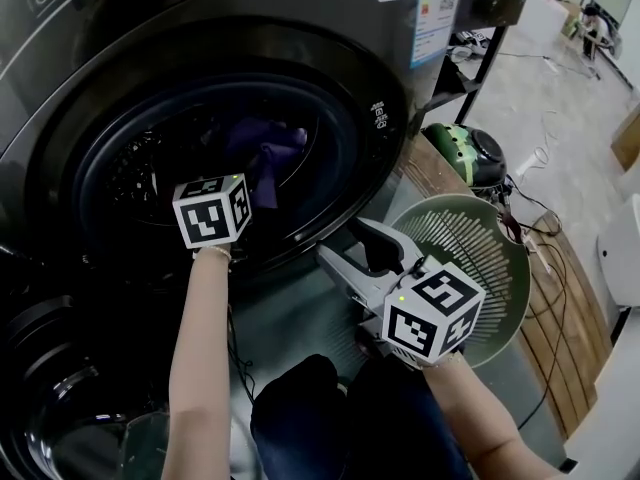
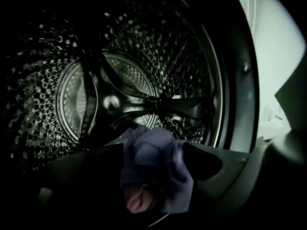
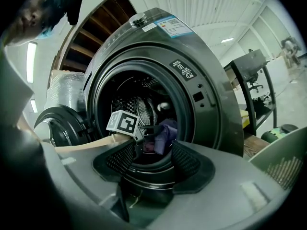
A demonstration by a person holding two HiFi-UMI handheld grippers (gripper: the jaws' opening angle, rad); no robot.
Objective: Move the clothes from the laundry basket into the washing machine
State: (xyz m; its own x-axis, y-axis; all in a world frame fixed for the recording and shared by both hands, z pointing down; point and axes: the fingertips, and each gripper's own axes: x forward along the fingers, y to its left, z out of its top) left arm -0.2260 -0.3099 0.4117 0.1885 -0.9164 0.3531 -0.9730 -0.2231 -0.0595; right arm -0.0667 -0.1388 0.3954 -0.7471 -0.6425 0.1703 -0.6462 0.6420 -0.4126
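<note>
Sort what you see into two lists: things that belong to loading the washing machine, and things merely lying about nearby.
Belongs to the job:
washing machine
its drum
purple garment, clamped in the left gripper
right gripper, open and empty
green laundry basket

Just lying about:
green striped round object
black rack

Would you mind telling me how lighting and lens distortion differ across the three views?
Head view: dim and low-contrast, the purple cloth barely showing in the dark drum. Left gripper view: darkest, heavily vignetted, only the drum perforations glinting, overexposed at right. Right gripper view: brightest, strong fisheye bowing the washing machine.
</note>
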